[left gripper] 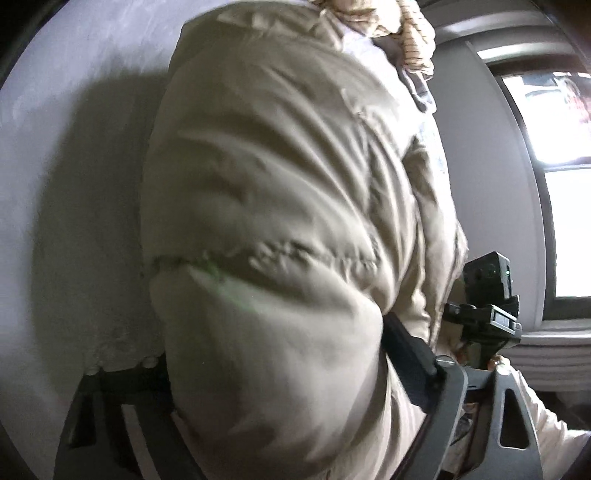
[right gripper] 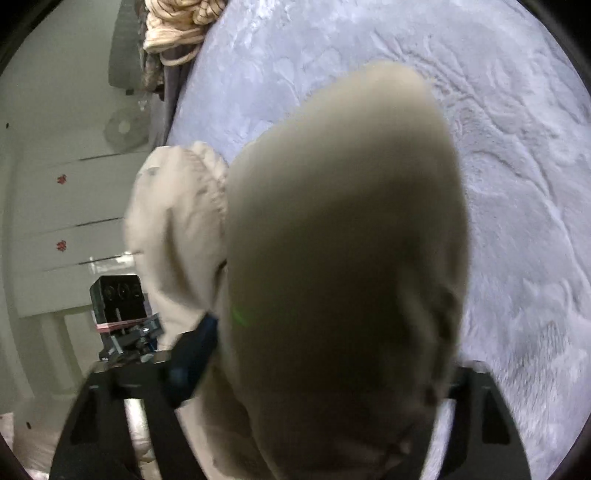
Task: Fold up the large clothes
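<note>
a bed (right gripper: 369, 44) covered in a pale lavender plush blanket (right gripper: 517, 184) with an embossed swirl pattern carries everything; the beige padded garment (right gripper: 332, 258) lies on it, bulging up between the right jaws and spreading beyond them; far past the jaws, at the bed's edge, sits a heap of striped cream clothes (right gripper: 177, 26).

Window (left gripper: 565, 184), fan (right gripper: 123, 129), white drawers (right gripper: 74, 206)
</note>
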Tool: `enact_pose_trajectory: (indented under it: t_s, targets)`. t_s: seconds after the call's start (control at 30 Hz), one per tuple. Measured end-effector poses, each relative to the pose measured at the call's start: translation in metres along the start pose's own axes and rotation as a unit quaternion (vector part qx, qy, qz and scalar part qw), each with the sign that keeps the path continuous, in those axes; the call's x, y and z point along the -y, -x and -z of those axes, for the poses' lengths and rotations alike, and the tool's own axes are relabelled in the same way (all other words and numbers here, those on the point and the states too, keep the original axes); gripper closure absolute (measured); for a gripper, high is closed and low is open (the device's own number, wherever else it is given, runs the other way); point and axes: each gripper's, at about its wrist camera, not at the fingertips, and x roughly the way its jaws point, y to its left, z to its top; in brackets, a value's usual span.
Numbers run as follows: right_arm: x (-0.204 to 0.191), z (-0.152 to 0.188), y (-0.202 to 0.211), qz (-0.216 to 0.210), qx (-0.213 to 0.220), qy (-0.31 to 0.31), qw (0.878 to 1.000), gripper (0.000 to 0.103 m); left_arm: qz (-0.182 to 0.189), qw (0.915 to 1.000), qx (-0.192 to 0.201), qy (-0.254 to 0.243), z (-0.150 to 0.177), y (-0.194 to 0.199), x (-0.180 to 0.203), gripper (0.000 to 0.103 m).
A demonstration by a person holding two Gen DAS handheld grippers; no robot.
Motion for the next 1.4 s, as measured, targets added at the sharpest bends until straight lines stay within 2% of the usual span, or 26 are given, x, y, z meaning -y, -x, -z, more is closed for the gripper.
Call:
enact_pose_trajectory:
  t_s: [0.03,0.07,0.13,0.3,0.47,0.6,0.73,0.8,0.97,1.0,1.07,1.13,1.23,1.3,1.4]
  targets:
    - [-0.005,0.002,0.003,-0.003,0.003,0.004,1.0,0.048,-0.001,1.0,0.004,-0.006,0.0,0.002,0.004,0.02]
    - [-0.009,0.003,0.004,-0.003,0.005,0.01,1.0,0.053,0.001,0.9999,0.008,-0.011,-0.001,0.005,0.007,0.022]
    - [-0.02,0.006,0.005,0.003,0.008,0.022,1.0,0.056,0.007,0.9997,0.015,-0.02,-0.004,0.013,0.011,0.025]
    - [-0.054,0.01,0.002,0.008,0.034,0.038,0.999,0.057,0.029,0.9978,0.034,-0.048,-0.014,0.042,0.009,0.026]
    - [-0.108,0.01,-0.014,0.013,0.069,0.053,0.996,0.057,0.045,0.9963,0.046,-0.058,-0.044,0.083,-0.012,0.026]
    - [-0.155,-0.005,-0.046,0.01,0.078,0.075,0.994,0.057,0.029,0.9945,0.075,-0.067,-0.07,0.124,-0.037,0.026]
    - [-0.195,-0.036,-0.091,0.003,0.071,0.097,0.993,0.057,0.003,0.9925,0.11,-0.052,-0.109,0.159,-0.072,0.026]
    - [-0.21,-0.058,-0.114,-0.001,0.068,0.1,0.993,0.057,-0.009,0.9917,0.119,-0.047,-0.123,0.161,-0.079,0.026]
    - [-0.232,-0.101,-0.166,0.01,0.055,0.113,0.992,0.057,-0.043,0.9888,0.137,-0.041,-0.167,0.164,-0.129,0.026]
    - [-0.233,-0.108,-0.176,0.014,0.054,0.113,0.992,0.057,-0.05,0.9883,0.138,-0.04,-0.164,0.159,-0.155,0.026]
    - [-0.235,-0.119,-0.193,0.022,0.054,0.107,0.993,0.057,-0.068,0.9881,0.134,-0.034,-0.167,0.144,-0.177,0.026]
    - [-0.232,-0.129,-0.209,0.032,0.058,0.1,0.993,0.057,-0.066,0.9888,0.132,-0.024,-0.16,0.136,-0.196,0.022]
    - [-0.226,-0.138,-0.218,0.03,0.06,0.092,0.994,0.055,-0.067,0.9868,0.145,-0.028,-0.159,0.13,-0.203,0.016]
    - [-0.223,-0.14,-0.221,0.035,0.059,0.09,0.994,0.05,-0.082,0.9844,0.151,-0.036,-0.157,0.125,-0.203,0.009]
    - [-0.209,-0.141,-0.221,0.043,0.058,0.075,0.995,0.042,-0.101,0.9818,0.157,-0.036,-0.157,0.122,-0.203,0.006]
